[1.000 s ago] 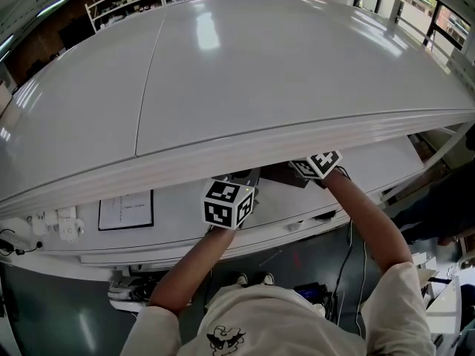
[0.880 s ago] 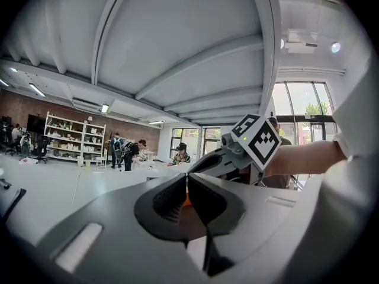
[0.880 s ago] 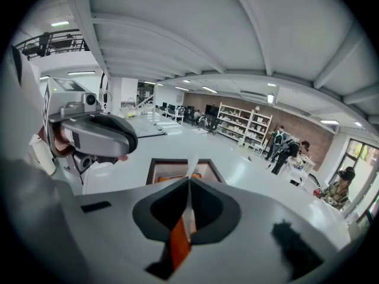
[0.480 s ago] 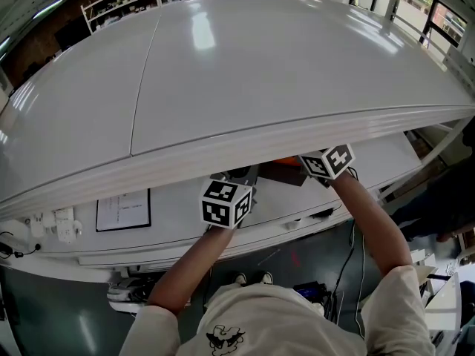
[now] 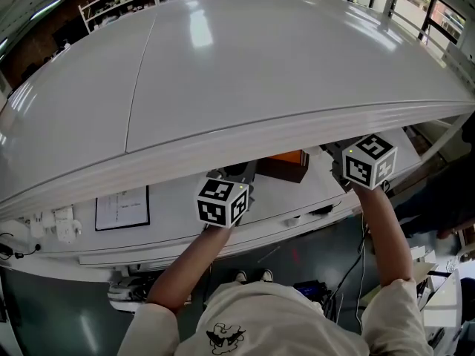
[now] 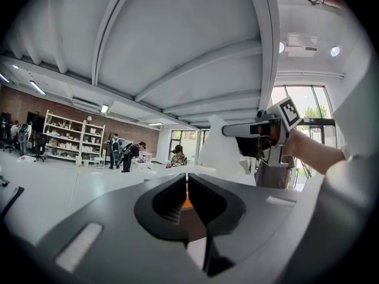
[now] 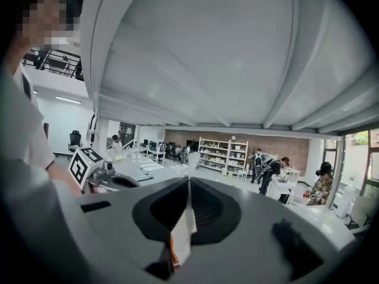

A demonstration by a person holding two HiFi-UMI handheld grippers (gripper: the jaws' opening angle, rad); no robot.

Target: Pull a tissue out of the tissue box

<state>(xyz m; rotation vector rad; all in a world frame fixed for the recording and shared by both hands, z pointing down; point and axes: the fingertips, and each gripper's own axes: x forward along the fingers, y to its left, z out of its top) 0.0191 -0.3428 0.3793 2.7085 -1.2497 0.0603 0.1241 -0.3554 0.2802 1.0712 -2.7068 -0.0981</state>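
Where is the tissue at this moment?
The tissue is pinched by the shut right gripper; the left gripper view shows it right of centre, hanging from that gripper.

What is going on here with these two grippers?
A person holds a gripper in each hand. The left gripper has its jaws shut on the orange box, apparently steadying it. The right gripper has its jaws shut on a white tissue and is held up higher than the box, with the tissue hanging below it. Whether the tissue is fully out of the box cannot be seen.
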